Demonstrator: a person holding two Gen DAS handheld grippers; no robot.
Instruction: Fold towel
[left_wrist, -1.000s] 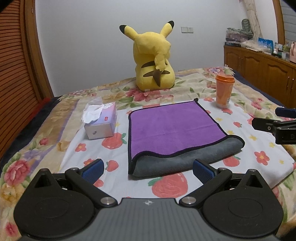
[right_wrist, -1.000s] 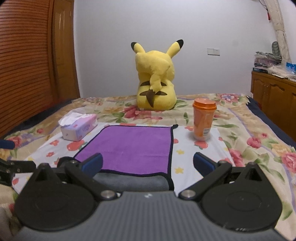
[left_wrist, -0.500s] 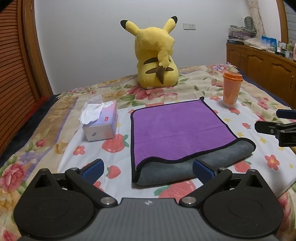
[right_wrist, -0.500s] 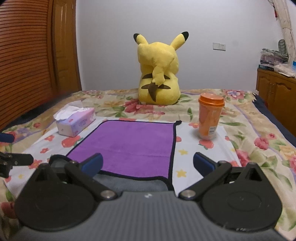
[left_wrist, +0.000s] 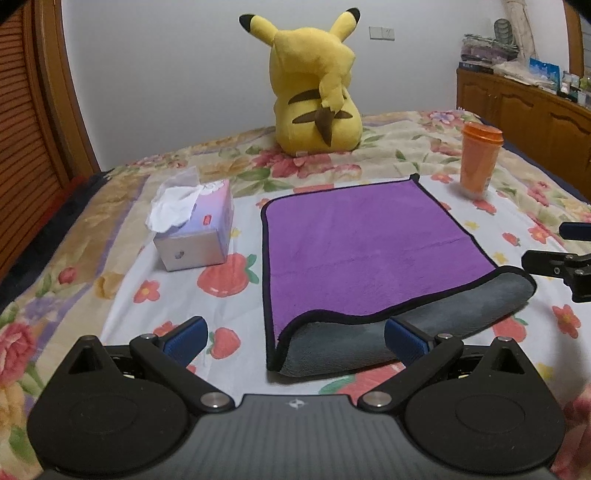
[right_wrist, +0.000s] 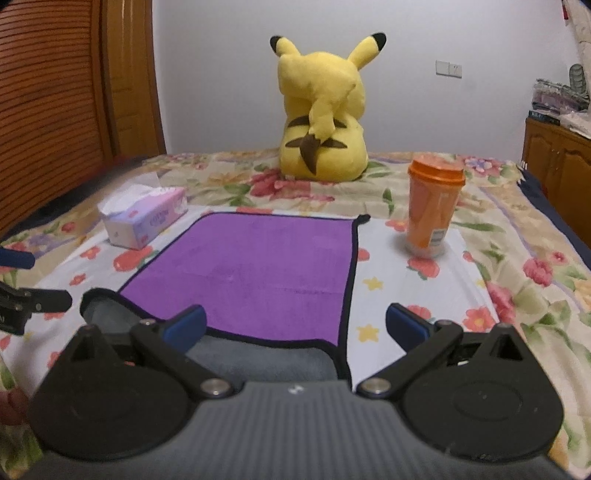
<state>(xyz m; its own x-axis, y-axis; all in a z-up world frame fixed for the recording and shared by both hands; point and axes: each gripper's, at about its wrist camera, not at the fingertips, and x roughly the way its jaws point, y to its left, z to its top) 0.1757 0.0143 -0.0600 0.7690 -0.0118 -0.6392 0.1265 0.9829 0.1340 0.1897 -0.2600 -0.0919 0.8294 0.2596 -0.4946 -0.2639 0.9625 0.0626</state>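
Towel (left_wrist: 369, 254) is laid flat on the bed (left_wrist: 110, 206), purple side up, grey near edge curled over. Left claw (left_wrist: 295, 338) and right claw (right_wrist: 295, 326) are held wide open at that near edge, nothing gripped. Tissue box (left_wrist: 195, 236) is seen left, cup (left_wrist: 480, 162) far right.

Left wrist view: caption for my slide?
Open left gripper faces the folded purple towel; tissue box left, orange cup right.
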